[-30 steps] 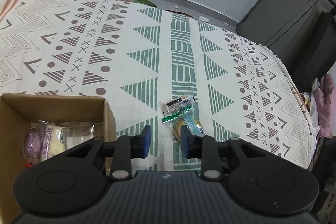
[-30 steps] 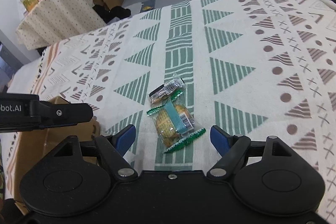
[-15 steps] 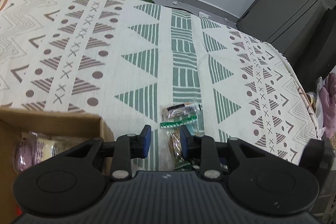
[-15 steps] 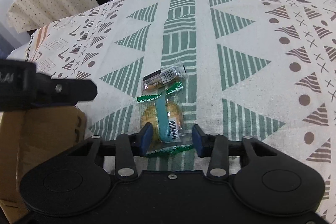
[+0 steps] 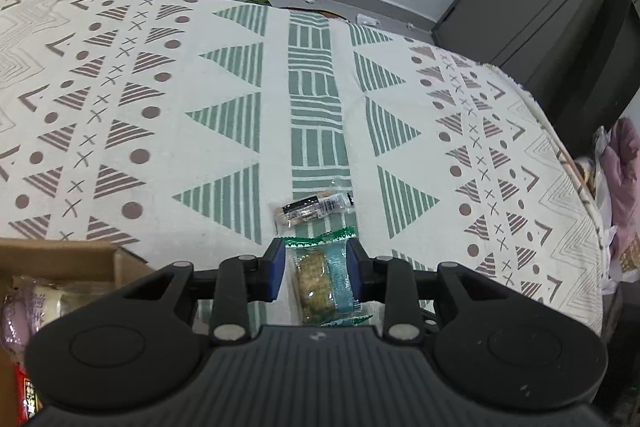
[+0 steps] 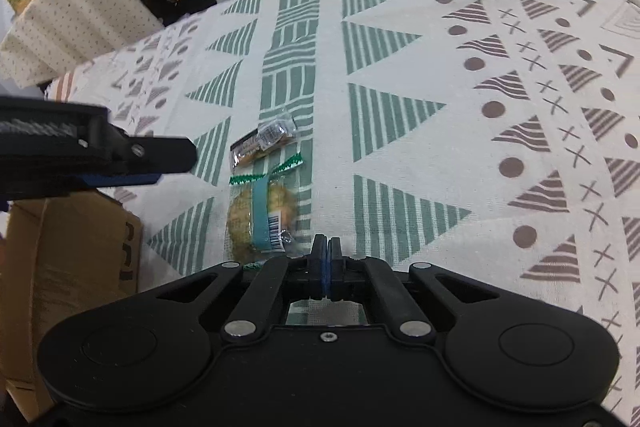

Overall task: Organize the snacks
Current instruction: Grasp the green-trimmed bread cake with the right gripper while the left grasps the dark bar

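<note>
The black left gripper with blue pads (image 5: 316, 269) is hovering low with its jaws parted. The black right gripper with blue pads (image 6: 325, 259) is sitting low with its jaws pressed fully together.

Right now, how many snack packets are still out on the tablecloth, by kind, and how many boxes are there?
Cracker packet with green serrated ends: 1
Small clear packet with black label: 1
Cardboard box: 1
Total: 3. More packets lie inside the box, too hidden to count.
</note>
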The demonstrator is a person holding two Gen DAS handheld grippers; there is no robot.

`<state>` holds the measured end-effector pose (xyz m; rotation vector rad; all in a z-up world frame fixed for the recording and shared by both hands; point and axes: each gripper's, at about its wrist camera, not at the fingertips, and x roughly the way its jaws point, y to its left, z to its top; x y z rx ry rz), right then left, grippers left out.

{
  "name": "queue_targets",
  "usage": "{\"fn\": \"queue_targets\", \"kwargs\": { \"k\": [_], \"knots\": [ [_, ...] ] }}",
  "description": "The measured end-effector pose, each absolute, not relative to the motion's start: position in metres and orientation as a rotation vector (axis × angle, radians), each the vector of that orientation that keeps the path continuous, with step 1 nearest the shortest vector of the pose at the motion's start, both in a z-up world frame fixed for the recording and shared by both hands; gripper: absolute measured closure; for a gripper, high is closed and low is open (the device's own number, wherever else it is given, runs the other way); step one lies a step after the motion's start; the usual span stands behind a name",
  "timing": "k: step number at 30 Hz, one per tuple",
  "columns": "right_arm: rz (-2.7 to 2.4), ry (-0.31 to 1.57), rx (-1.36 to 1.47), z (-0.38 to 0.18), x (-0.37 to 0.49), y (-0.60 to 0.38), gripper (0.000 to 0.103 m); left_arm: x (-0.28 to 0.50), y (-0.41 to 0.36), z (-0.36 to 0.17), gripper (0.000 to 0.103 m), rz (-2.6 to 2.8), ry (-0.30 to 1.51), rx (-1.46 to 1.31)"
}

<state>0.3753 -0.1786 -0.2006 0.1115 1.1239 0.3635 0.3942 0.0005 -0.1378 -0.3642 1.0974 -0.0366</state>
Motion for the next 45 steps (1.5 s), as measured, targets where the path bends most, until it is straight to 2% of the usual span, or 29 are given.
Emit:
{"fn": "queue_targets", "kwargs": {
  "k": [2,3,4,8,10,13,14,15,16,17,18,19,24,33,40,41,44,45],
  "knots": [
    [0.365,1.116,0.130,-0.198,0.374,-0.180,0.091,0.395,-0.001,-0.138,0.072,-0.038,1.099,-0.365],
    [0.372,1.112,0.133,-0.197,0.374,-0.179,0.076,0.395,0.000,-0.138,0.072,-0.037,1.098,-0.366],
    [0.380,1.106,0.135,-0.196,0.374,-0.178,0.066,0.394,0.000,-0.138,0.072,-0.035,1.099,-0.366],
    [0.417,1.111,0.141,-0.198,0.374,-0.166,0.062,0.395,0.003,-0.138,0.072,-0.025,1.100,-0.366],
    [0.427,1.119,0.139,-0.203,0.375,-0.161,0.053,0.396,0.005,-0.138,0.072,-0.021,1.103,-0.365],
    [0.435,1.139,0.132,-0.214,0.377,-0.154,0.053,0.398,0.006,-0.137,0.066,-0.015,1.112,-0.359],
    [0.440,1.127,0.128,-0.216,0.377,-0.153,0.053,0.398,0.007,-0.137,0.060,-0.011,1.114,-0.355],
    [0.450,1.118,0.120,-0.217,0.377,-0.151,0.056,0.398,0.007,-0.137,0.055,-0.007,1.115,-0.353],
    [0.459,1.117,0.110,-0.218,0.376,-0.150,0.069,0.398,0.007,-0.137,0.054,-0.005,1.114,-0.351],
    [0.470,1.124,0.101,-0.218,0.377,-0.149,0.071,0.398,0.007,-0.137,0.052,-0.005,1.114,-0.349],
    [0.474,1.129,0.100,-0.217,0.377,-0.150,0.078,0.398,0.007,-0.137,0.051,-0.007,1.114,-0.349],
    [0.479,1.139,0.100,-0.217,0.378,-0.151,0.097,0.398,0.007,-0.137,0.051,-0.008,1.114,-0.348],
    [0.480,1.161,0.129,-0.213,0.375,-0.166,0.100,0.402,0.002,-0.140,0.050,-0.003,1.118,-0.327],
    [0.407,1.151,0.151,-0.205,0.367,-0.206,0.101,0.417,-0.019,-0.153,0.043,-0.026,1.129,-0.259],
    [0.295,1.148,0.138,-0.201,0.366,-0.237,0.099,0.432,-0.032,-0.168,0.042,-0.016,1.125,-0.203],
    [0.274,1.146,0.127,-0.201,0.367,-0.239,0.097,0.435,-0.033,-0.172,0.042,-0.005,1.131,-0.185],
    [0.219,1.140,0.117,-0.200,0.367,-0.246,0.080,0.442,-0.034,-0.180,0.042,-0.003,1.128,-0.164],
    [0.219,1.134,0.140,-0.200,0.367,-0.248,0.067,0.445,-0.034,-0.182,0.042,0.002,1.129,-0.152]
  ]
}}
